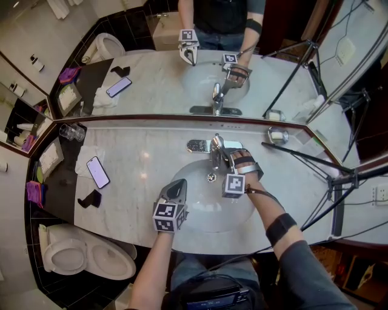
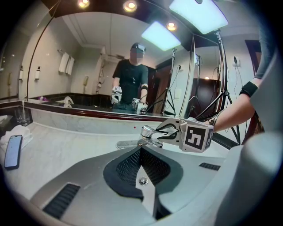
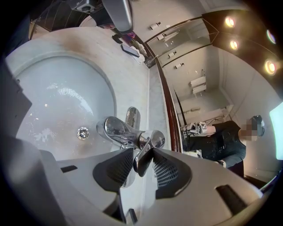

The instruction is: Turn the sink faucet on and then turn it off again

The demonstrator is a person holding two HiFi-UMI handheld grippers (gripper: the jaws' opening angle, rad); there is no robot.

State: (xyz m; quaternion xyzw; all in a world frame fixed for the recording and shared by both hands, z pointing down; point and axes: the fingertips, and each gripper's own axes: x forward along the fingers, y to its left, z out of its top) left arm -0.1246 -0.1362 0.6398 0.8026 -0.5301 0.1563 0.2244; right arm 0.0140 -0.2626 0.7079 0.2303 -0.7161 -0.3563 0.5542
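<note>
Black phone (image 1: 98, 172) left of chrome faucet (image 1: 217, 147)

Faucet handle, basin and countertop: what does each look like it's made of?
Faucet handle: polished metal, probably chrome-plated, since it mirrors its surroundings sharply. Basin: glossy white, likely glazed ceramic, going by the smooth surface and bright highlights. Countertop: pale polished stone, marble by its faint mottled veining, though an imitation cannot be ruled out.

Bright ceiling spotlights (image 2: 129, 5) glare; fisheye edges darken and bend.
</note>
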